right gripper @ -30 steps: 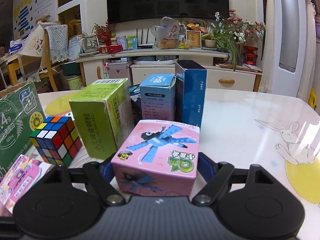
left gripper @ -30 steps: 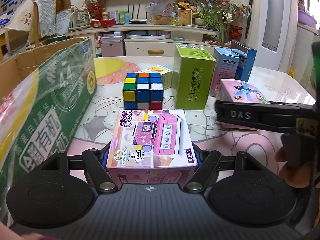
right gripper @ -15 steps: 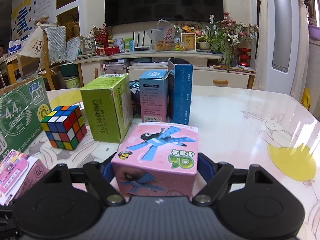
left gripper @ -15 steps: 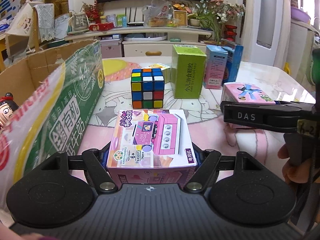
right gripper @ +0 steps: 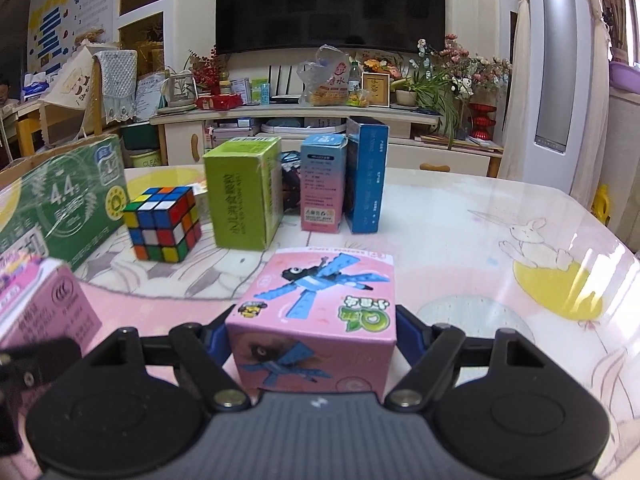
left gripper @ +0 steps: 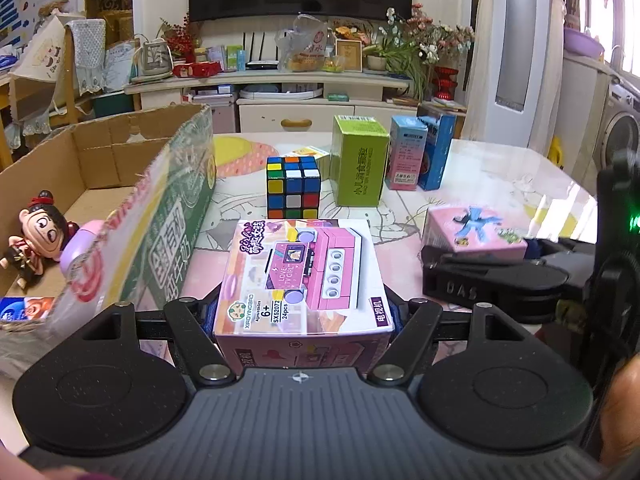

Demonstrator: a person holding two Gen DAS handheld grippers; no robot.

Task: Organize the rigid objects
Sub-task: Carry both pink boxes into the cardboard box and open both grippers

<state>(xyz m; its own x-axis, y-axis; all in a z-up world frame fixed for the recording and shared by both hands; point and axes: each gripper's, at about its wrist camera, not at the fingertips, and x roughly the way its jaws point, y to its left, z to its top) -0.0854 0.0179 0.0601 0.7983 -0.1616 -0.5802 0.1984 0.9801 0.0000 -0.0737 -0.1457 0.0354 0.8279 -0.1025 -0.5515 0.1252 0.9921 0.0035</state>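
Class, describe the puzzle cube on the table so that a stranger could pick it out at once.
Find the open cardboard box at the table's left. Just right of it, beside the tall green carton, stands the puzzle cube: the only object tiled in small multicoloured squares.

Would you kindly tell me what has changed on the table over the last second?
Both grippers have drawn back from the standing boxes, each carrying its load: the left gripper the pink TV-toy box, the right gripper the pink dragonfly-print box. The open cardboard carton now shows its inside. The Rubik's cube and green box stayed put.
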